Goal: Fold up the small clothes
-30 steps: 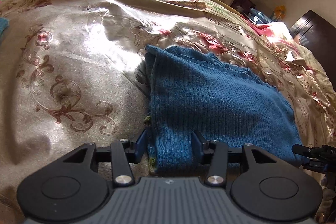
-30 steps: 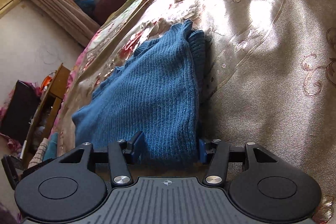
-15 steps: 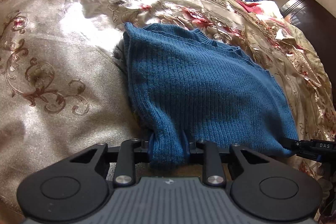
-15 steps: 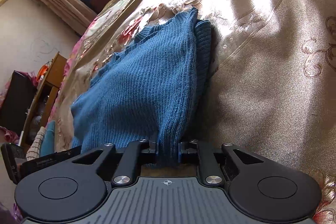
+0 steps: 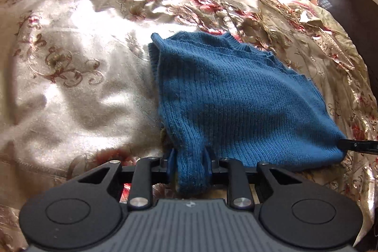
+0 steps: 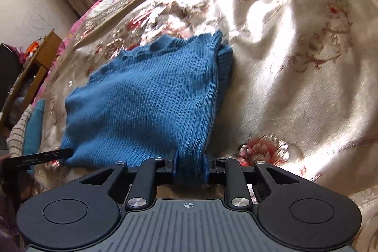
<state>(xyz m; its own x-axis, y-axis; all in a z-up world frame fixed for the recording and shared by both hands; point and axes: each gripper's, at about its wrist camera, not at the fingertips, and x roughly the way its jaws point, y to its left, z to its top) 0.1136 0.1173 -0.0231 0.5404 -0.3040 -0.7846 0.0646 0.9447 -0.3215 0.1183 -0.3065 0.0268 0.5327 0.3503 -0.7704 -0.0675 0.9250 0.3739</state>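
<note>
Stretching away from both grippers across the bedspread [image 5: 70, 91], the sweater [image 5: 224, 91] is pinched at its near corners by left gripper [image 5: 189, 161] and right gripper [image 6: 189, 165], jaws narrowed on knit.

Harsh sunlight glares off the bedspread [image 5: 70, 91]; fisheye edges bend, slight blur.

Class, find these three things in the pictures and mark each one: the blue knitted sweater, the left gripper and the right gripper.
blue knitted sweater [image 5: 236, 96], left wrist view, middle of the ribbed body.
left gripper [image 5: 189, 161], left wrist view, between its fingertips, on the pinched hem.
right gripper [image 6: 189, 163], right wrist view, between its fingertips, on the pinched hem.
</note>
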